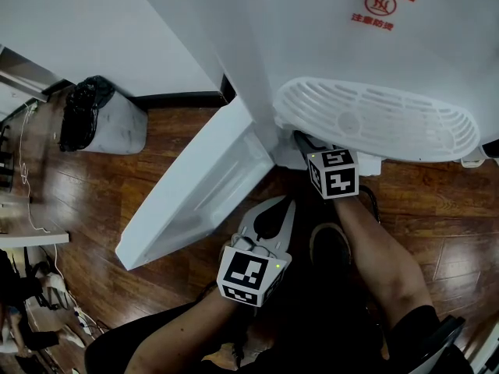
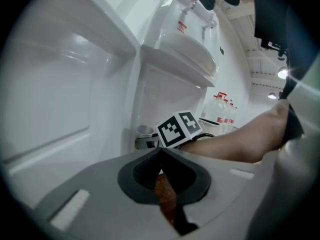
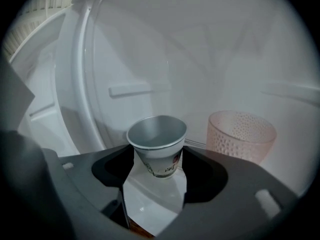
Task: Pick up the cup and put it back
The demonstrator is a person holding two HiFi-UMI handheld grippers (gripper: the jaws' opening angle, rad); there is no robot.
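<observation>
One paper cup (image 3: 159, 140) stands upright on the white cabinet shelf (image 3: 150, 204), left of a pink tumbler (image 3: 241, 134). The right gripper (image 3: 157, 164) has its jaws spread wide around the cup, not visibly squeezing. The left gripper (image 2: 161, 171) waits nearer, pressed together and empty. The cup looks light and crushable, so a gentle mid-wall hold seems best.

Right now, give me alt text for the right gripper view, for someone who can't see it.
A paper cup stands between the jaws of the hand-held gripper, which sit close on both sides; contact is unclear. A pink glass stands to its right, apart. Both are inside a white compartment.
</observation>
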